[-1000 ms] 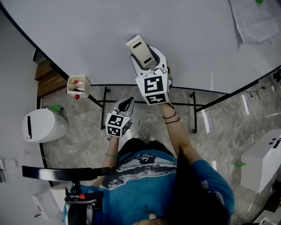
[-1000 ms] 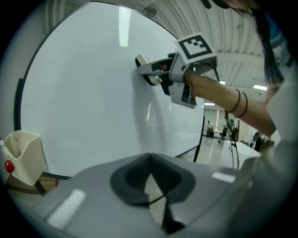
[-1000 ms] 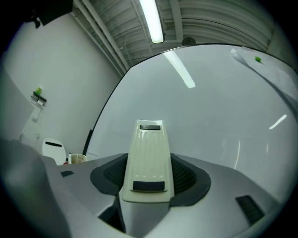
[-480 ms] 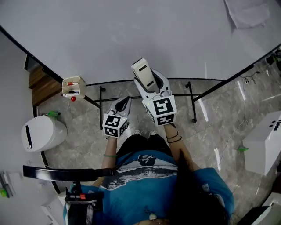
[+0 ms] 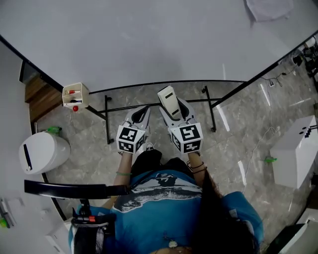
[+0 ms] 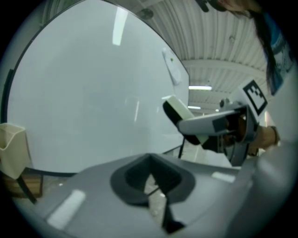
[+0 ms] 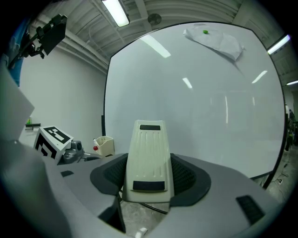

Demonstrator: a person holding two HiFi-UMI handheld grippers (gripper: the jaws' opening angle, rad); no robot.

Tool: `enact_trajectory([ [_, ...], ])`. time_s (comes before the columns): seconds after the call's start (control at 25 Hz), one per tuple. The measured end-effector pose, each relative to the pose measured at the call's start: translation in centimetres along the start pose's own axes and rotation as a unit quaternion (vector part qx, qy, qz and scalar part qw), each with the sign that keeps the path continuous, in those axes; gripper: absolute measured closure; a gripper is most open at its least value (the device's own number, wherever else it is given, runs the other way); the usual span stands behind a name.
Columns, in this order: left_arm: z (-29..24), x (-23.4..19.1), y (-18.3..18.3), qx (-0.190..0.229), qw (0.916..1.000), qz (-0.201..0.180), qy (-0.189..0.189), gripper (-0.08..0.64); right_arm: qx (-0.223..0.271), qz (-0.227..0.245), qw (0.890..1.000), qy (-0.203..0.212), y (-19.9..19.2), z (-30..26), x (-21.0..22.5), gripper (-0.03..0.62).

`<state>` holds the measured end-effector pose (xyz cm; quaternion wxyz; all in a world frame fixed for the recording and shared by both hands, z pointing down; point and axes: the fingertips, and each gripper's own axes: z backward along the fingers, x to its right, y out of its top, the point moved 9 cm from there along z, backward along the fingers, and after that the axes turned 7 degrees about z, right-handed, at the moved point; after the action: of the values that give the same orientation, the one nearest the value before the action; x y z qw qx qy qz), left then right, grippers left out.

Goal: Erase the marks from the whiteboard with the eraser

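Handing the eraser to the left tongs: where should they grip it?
Likely the free front half of the cream plastic eraser, jutting past the right tongs shut on its rear. Bring the left tongs from the whiteboard side, across its long edges.

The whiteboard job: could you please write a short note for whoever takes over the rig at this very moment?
Right gripper: shut on the cream plastic eraser, held off the board, over the floor below its lower edge.
Left gripper: shut, empty, beside the right one.
Large white whiteboard: no marks visible in any view. A white sheet is stuck near its upper right corner; a beige marker cup sits at its lower left edge.
Done: the erasing looks finished.
Left: check the board up close, then probably put the eraser down.
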<state>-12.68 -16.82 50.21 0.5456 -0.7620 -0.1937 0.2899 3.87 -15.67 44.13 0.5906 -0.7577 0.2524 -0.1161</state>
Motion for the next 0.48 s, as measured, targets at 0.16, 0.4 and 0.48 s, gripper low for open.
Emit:
enact_trajectory([
  [0.16, 1.0, 2.2, -0.3, 0.008, 0.9999, -0.004, 0.008, 0.557, -0.008, -0.002, 1.0, 0.008, -1.4, 2.7, -0.4, 0.328],
  [0.4, 4.3, 7.8, -2.0, 0.024, 0.999, 0.004, 0.038, 0.557, -0.024, 0.001, 0.999, 0.033, -4.6, 9.1, -1.4, 0.328],
  [0.48, 5.3, 10.4, -3.0, 0.027, 0.9987, 0.006, 0.043, 0.557, -0.027, 0.001, 0.999, 0.04, -5.8, 11.8, -1.5, 0.328],
])
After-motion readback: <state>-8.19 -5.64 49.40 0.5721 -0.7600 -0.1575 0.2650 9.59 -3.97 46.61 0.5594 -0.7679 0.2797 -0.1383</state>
